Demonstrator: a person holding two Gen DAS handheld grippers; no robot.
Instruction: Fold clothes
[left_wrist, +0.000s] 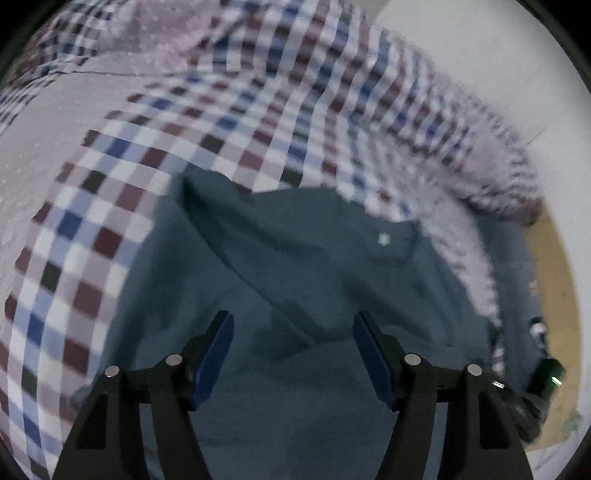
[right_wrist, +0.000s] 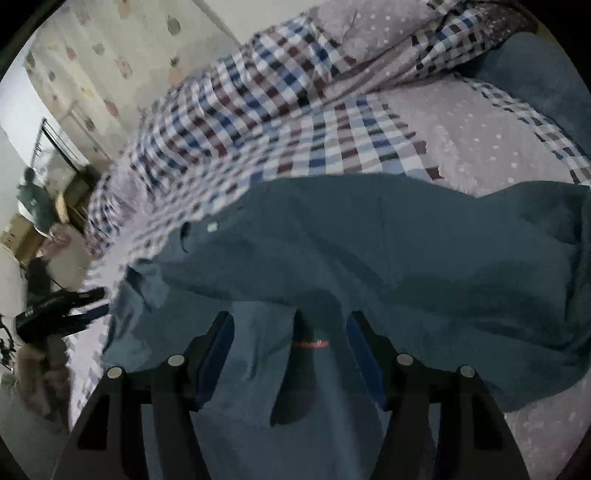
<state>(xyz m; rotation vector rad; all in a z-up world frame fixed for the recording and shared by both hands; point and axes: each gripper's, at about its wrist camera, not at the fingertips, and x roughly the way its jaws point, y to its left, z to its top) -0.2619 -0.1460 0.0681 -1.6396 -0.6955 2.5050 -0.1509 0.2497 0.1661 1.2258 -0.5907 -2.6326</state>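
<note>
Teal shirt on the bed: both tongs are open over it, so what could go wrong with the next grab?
1. The teal shirt lies in loose overlapping folds, so the right tongs may pinch several layers at once.
2. The checkered bedding sits close to the shirt's edge; the left tongs might catch it too.
3. Both views are blurred, so aim may be off.

Left hand-held gripper (left_wrist: 293, 325) points forward with jaws spread wide; right hand-held gripper (right_wrist: 291, 325) likewise gapes, gripping nothing.
</note>
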